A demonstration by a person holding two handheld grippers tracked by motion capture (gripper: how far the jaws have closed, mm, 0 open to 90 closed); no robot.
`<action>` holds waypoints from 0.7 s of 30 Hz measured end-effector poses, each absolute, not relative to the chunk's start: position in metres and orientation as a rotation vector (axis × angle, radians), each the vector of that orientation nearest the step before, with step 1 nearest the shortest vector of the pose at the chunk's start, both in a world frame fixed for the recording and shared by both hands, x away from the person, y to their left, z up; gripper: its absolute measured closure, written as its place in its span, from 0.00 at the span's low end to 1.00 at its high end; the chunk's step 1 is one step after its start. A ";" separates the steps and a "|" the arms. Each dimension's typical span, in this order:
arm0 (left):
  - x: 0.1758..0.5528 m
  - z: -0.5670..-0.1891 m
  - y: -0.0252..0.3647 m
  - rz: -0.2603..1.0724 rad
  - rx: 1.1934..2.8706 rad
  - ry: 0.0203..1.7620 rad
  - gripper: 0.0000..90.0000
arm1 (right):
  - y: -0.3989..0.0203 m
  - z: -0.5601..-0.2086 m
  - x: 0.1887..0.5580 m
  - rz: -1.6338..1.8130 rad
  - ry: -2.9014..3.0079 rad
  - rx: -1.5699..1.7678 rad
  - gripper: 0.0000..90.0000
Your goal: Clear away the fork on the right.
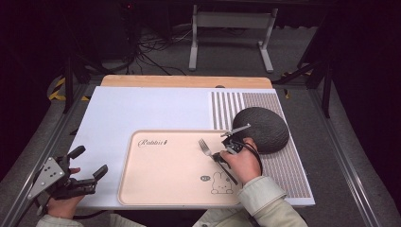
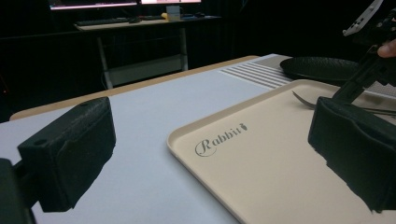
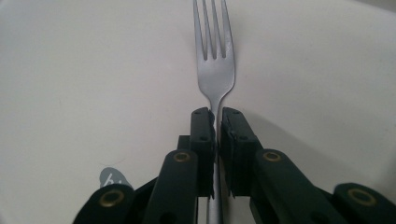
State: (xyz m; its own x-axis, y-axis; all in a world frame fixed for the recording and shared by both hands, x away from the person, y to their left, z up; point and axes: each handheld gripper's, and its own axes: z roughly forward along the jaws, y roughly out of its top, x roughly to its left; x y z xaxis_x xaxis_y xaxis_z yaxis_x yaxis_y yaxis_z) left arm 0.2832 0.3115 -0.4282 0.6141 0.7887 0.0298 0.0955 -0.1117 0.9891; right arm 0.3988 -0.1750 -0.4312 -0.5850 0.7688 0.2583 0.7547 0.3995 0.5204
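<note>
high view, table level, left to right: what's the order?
left gripper → beige tray → fork → right gripper, shut on the fork's handle → dark round plate

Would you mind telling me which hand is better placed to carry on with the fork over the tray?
The right. The right gripper already has its fingers shut on the fork handle above the beige tray. The left gripper sits open off the tray's left edge, holding nothing.
</note>
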 end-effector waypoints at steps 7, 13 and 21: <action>0.283 -0.428 0.312 0.693 1.596 0.755 0.02 | -0.173 -0.427 0.398 0.934 2.579 1.349 0.73; 0.283 -0.428 0.311 0.694 1.598 0.754 0.02 | -0.167 -0.417 0.400 1.011 2.518 1.239 0.46; 0.283 -0.428 0.312 0.694 1.596 0.755 0.02 | -0.149 -0.408 0.409 1.205 2.561 1.012 0.06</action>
